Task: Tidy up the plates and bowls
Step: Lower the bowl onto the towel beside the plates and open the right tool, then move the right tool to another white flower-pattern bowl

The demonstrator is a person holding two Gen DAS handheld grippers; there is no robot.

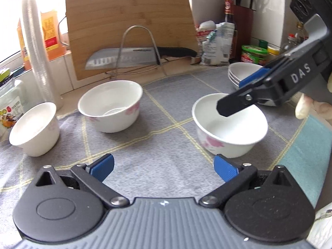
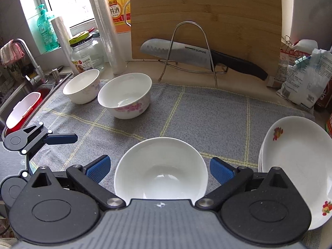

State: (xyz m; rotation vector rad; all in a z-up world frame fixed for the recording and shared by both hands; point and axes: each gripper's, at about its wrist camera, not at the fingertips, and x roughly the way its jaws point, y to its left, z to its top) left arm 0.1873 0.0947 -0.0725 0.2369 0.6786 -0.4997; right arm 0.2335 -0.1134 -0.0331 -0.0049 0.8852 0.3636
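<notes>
Three white bowls stand on a grey checked cloth (image 1: pixel 157 145). In the left wrist view they are a small one at left (image 1: pixel 34 129), a flowered one in the middle (image 1: pixel 111 105) and a flowered one at right (image 1: pixel 229 125). My right gripper (image 1: pixel 232 95) hangs open over the right bowl, which lies between its fingers in the right wrist view (image 2: pixel 160 169). My left gripper (image 1: pixel 164 167) is open and empty above the cloth. A stack of white plates (image 2: pixel 298 164) sits at right.
A wooden cutting board (image 1: pixel 128 22) and a knife (image 1: pixel 132 57) in a wire rack stand at the back. Bottles, jars and bags (image 1: pixel 217 43) line the back right. A sink (image 2: pixel 22 95) lies at the left, beside a jar (image 2: pixel 86 56).
</notes>
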